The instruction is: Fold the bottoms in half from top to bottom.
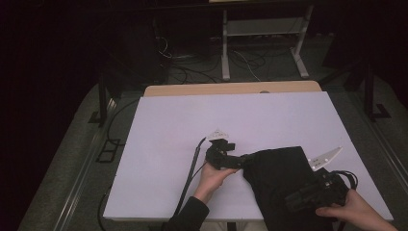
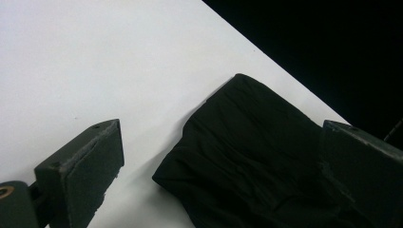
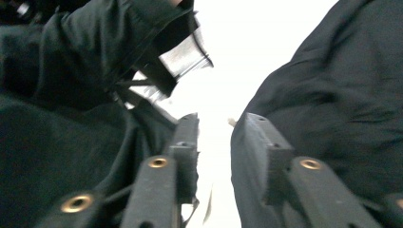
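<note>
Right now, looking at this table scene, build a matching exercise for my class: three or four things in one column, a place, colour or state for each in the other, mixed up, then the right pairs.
Things
1. black cloth
2. white table top
3. left gripper
4. metal frame

Descriptions
A. stands on the floor beyond the table
B. jaws wide apart, one on each side of the cloth's edge
C. lies bunched at the table's near right
D. bare across its far half

Pairs: 1-C, 2-D, 3-B, 4-A

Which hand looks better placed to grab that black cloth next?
Probably the left: its gripper has jaws wide open around the black cloth's edge. The right gripper shows bare table in its narrow gap.
</note>
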A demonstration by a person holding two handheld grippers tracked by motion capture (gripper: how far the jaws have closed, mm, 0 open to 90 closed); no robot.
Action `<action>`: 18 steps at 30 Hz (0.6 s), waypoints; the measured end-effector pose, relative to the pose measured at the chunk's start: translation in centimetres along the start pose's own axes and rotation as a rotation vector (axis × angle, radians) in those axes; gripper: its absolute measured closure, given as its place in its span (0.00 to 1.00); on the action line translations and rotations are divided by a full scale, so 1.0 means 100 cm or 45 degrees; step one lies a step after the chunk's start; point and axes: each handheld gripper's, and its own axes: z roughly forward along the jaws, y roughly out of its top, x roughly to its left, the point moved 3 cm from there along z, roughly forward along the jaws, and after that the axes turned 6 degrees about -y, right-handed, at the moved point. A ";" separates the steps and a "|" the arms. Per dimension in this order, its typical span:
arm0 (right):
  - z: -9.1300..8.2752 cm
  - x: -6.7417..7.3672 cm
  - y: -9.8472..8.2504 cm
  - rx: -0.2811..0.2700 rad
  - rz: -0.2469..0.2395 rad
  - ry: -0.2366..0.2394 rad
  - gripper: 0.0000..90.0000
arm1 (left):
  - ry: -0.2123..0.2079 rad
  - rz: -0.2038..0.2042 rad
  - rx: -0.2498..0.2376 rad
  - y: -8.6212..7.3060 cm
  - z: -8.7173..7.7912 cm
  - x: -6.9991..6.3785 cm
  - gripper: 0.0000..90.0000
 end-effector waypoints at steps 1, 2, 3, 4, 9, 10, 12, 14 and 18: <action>-0.001 -0.001 0.000 -0.010 0.008 -0.012 0.67 | 0.000 -0.002 0.001 0.000 0.000 0.000 0.02; -0.003 -0.004 0.001 -0.024 0.018 -0.029 0.64 | -0.001 -0.002 0.002 0.000 0.000 0.000 0.02; -0.004 -0.005 0.002 -0.036 0.025 -0.040 0.61 | 0.000 -0.003 0.002 0.000 0.001 0.000 0.02; -0.005 -0.007 0.003 -0.046 0.031 -0.049 0.57 | -0.001 -0.005 0.003 0.000 0.001 0.000 0.02; -0.010 -0.015 0.007 -0.089 0.056 -0.102 0.38 | -0.002 0.001 0.011 0.000 0.002 0.000 0.02; -0.012 -0.016 0.009 -0.101 0.052 -0.121 0.33 | -0.001 0.000 0.011 0.000 0.002 0.000 0.02; -0.014 -0.019 0.012 -0.124 0.050 -0.157 0.23 | -0.001 0.000 0.012 0.000 0.002 -0.001 0.01; -0.018 -0.022 0.015 -0.154 0.032 -0.245 0.15 | 0.003 0.002 0.022 0.001 0.002 -0.001 0.00; -0.026 -0.028 0.022 -0.188 0.021 -0.318 0.06 | 0.009 0.015 0.033 0.001 0.002 -0.001 0.00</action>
